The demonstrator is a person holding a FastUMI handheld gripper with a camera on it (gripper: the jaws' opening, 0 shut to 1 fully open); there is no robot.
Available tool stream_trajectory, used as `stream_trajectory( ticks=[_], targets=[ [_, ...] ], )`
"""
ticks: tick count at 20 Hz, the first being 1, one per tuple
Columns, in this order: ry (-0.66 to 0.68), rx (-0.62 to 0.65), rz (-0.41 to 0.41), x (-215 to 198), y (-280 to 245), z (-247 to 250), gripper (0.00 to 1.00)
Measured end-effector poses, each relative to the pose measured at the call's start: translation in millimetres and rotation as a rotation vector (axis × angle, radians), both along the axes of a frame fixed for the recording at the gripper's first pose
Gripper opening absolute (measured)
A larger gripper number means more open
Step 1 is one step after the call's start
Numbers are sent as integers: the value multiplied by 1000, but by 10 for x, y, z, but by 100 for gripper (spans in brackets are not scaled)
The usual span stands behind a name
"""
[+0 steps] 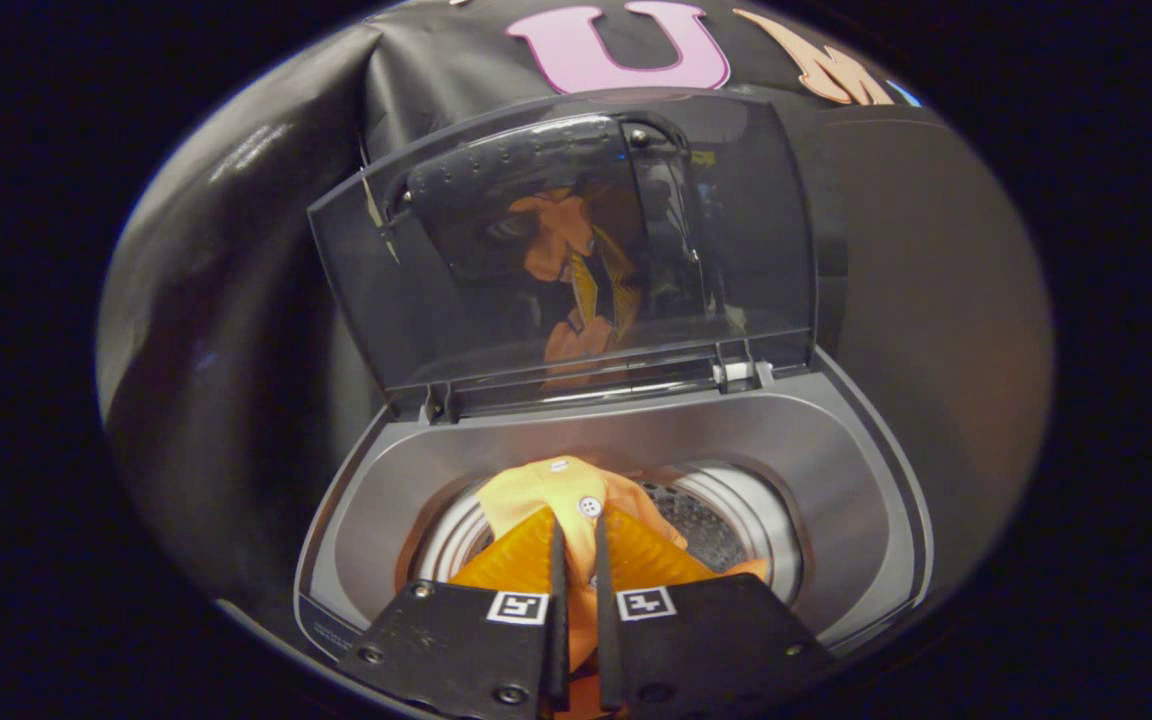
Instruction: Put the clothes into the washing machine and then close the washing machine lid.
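Note:
A small grey top-loading washing machine [836, 470] stands just ahead of me with its dark see-through lid [496, 300] raised upright at the back. My gripper [577, 525] hangs over the round drum opening [746, 530], shut on an orange garment [546, 490] with white buttons. The cloth is pinched between both fingers and bunches up beyond the fingertips, above the drum. More of it hangs down between the fingers below. The lid mirrors the orange cloth.
The metal drum wall [716, 540] with its perforations shows to the right of the fingers. The machine's grey top rim surrounds the opening. Black booth cloth [236, 330] hangs behind and to both sides of the machine.

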State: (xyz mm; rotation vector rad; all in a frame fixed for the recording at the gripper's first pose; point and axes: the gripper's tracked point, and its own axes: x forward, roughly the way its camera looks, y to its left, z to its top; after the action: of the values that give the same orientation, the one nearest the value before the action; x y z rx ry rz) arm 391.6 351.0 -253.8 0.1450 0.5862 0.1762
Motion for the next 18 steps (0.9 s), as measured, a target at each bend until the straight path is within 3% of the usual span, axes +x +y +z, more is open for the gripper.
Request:
stream_trajectory(
  ticks=[5,9,12,16,18],
  targets=[
    [4,-41,19,-58,2,-25,18],
    [-31,-83,33,-50,-14,92,44],
    [-67,-77,28,-27,-18,321,75],
    [-132,-70,30,20,17,687,95],
    [-163,-91,39,13,36,874,98]
  ],
)
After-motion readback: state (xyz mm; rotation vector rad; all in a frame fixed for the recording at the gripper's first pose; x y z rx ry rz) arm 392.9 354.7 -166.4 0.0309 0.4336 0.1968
